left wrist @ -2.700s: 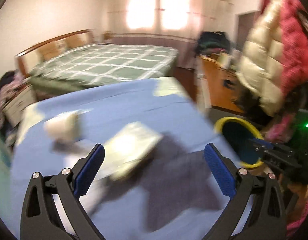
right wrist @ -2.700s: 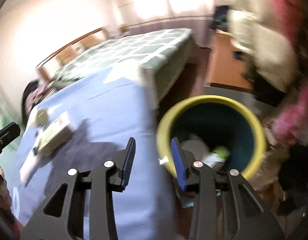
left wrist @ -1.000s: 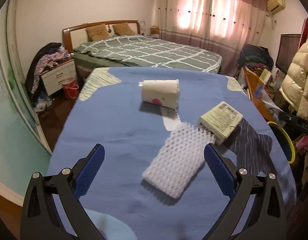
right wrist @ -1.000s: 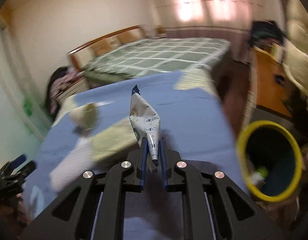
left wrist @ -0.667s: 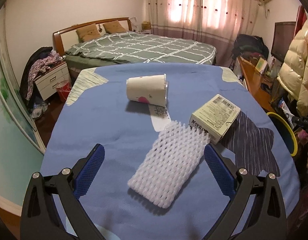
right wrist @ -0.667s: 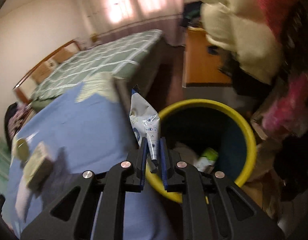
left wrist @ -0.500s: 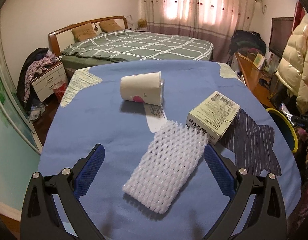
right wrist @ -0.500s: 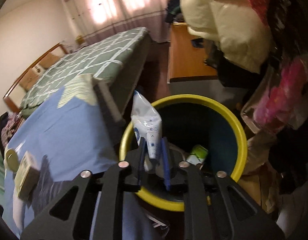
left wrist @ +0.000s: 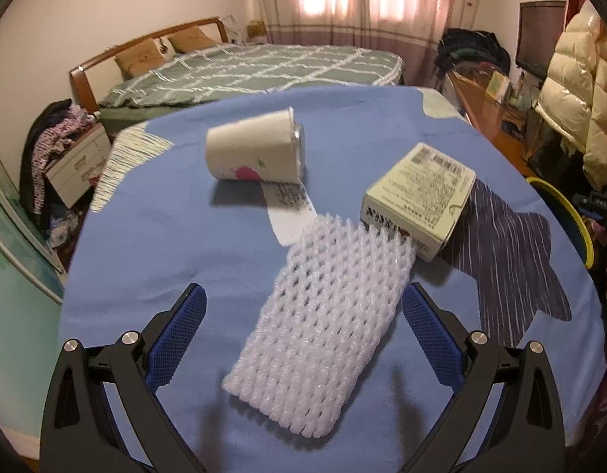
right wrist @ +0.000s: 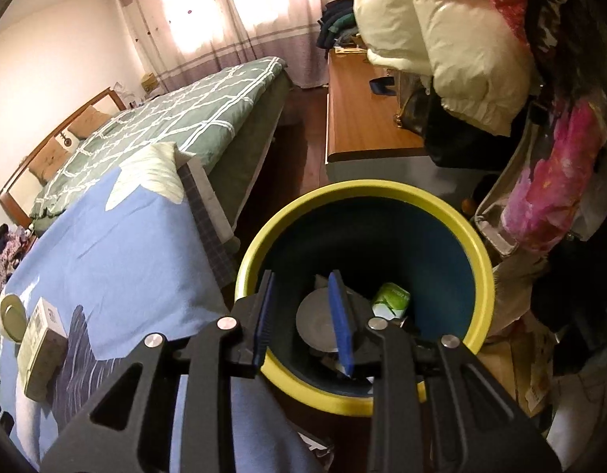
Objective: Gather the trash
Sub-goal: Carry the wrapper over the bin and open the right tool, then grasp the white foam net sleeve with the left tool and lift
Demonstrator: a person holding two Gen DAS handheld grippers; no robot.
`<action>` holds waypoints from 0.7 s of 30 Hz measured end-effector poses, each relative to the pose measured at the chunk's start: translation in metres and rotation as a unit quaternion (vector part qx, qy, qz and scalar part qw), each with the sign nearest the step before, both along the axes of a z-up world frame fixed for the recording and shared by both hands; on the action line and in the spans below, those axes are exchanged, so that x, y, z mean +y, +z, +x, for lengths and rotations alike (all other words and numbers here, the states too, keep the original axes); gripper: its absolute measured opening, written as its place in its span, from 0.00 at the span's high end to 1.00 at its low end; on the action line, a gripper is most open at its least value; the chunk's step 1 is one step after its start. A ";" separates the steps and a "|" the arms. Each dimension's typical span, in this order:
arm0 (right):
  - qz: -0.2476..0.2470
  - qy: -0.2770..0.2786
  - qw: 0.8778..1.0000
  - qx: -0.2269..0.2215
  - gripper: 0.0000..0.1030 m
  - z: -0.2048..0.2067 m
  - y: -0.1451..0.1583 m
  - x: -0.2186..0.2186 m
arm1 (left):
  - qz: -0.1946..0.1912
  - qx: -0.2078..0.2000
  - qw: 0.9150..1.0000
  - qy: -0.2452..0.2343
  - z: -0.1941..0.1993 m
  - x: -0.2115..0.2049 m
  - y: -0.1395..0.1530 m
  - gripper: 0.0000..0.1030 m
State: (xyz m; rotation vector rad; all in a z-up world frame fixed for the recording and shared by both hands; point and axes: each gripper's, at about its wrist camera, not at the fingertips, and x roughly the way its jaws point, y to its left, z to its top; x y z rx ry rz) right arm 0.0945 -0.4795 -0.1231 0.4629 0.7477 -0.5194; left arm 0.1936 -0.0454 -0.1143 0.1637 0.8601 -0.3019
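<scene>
A white foam net sleeve (left wrist: 327,311) lies on the blue table cloth (left wrist: 177,236) between the fingers of my open, empty left gripper (left wrist: 301,315). Behind it lie a paper slip (left wrist: 289,209), a tipped paper cup (left wrist: 256,151) and a cream carton (left wrist: 419,193). My right gripper (right wrist: 303,303) is open and empty over the yellow-rimmed bin (right wrist: 480,260). The bin holds a green-white carton (right wrist: 392,297) and other trash. The cream carton (right wrist: 41,345) also shows in the right wrist view.
The bin's rim (left wrist: 571,216) shows past the table's right edge. A green checked bed (left wrist: 256,71) stands behind the table, a wooden desk (right wrist: 362,118) and hanging coats (right wrist: 441,31) at the right. A nightstand with clothes (left wrist: 67,157) is at the left.
My right gripper carried a small packet from the table over the bin, opened and let it go. My left gripper moved closer to the foam sleeve.
</scene>
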 end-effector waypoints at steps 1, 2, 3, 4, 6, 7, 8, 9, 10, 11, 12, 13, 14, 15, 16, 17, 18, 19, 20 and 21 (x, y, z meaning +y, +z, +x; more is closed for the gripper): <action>0.000 0.002 1.000 0.002 0.74 0.001 0.000 0.001 | 0.001 0.003 1.000 -0.005 0.002 -0.001 -0.002 0.05; -0.001 0.004 1.000 0.003 0.74 0.002 -0.002 0.003 | 0.005 0.006 1.000 -0.011 0.004 -0.002 -0.005 0.05; -0.002 0.005 1.000 0.004 0.74 0.003 -0.002 0.004 | 0.011 0.008 1.000 -0.018 0.007 -0.004 -0.007 0.05; -0.004 0.007 1.000 0.007 0.74 0.004 -0.003 0.005 | 0.016 0.009 1.000 -0.023 0.009 -0.005 -0.008 0.05; 0.005 0.012 1.000 0.005 0.74 0.005 -0.005 0.006 | 0.025 0.012 0.999 -0.039 0.013 -0.008 -0.010 0.05; 0.006 0.011 1.000 0.005 0.74 0.006 -0.005 0.006 | 0.028 0.013 0.998 -0.047 0.016 -0.009 -0.011 0.05; 0.005 0.012 1.000 0.006 0.74 0.007 -0.005 0.007 | 0.030 0.015 0.998 -0.052 0.018 -0.010 -0.011 0.05; 0.006 0.014 1.000 0.007 0.74 0.007 -0.005 0.007 | 0.031 0.016 0.997 -0.062 0.020 -0.011 -0.011 0.05; 0.007 0.014 1.000 0.007 0.74 0.008 -0.006 0.007 | 0.033 0.018 0.997 -0.069 0.023 -0.012 -0.011 0.05; 0.008 0.015 1.000 0.007 0.74 0.008 -0.006 0.007 | 0.036 0.019 0.997 -0.072 0.026 -0.012 -0.012 0.05; 0.009 0.015 1.000 0.007 0.74 0.008 -0.006 0.007 | 0.039 0.024 0.996 -0.077 0.029 -0.013 -0.013 0.05; 0.010 0.015 1.000 0.007 0.74 0.008 -0.006 0.007 | 0.040 0.030 0.995 -0.083 0.032 -0.013 -0.014 0.05; 0.011 0.015 1.000 0.007 0.74 0.008 -0.006 0.007 | 0.035 0.036 0.995 -0.092 0.033 -0.014 -0.015 0.05; 0.012 0.015 1.000 0.007 0.74 0.008 -0.006 0.006 | 0.031 0.041 0.994 -0.099 0.034 -0.014 -0.016 0.05; 0.012 0.015 1.000 0.007 0.74 0.008 -0.006 0.006 | 0.028 0.047 0.993 -0.107 0.035 -0.015 -0.016 0.05; 0.013 0.015 1.000 0.007 0.74 0.008 -0.006 0.006 | 0.027 0.053 0.991 -0.116 0.035 -0.017 -0.018 0.05; 0.014 0.016 1.000 0.007 0.74 0.009 -0.007 0.006 | 0.033 0.060 0.990 -0.121 0.037 -0.019 -0.021 0.05; 0.014 0.017 1.000 0.007 0.74 0.009 -0.007 0.006 | 0.043 0.064 0.990 -0.119 0.039 -0.020 -0.024 0.05; 0.014 0.018 1.000 0.007 0.74 0.009 -0.006 0.006 | 0.051 0.069 0.989 -0.117 0.041 -0.021 -0.027 0.05; 0.013 0.018 1.000 0.007 0.74 0.009 -0.006 0.006 | 0.053 0.074 0.989 -0.117 0.043 -0.022 -0.029 0.05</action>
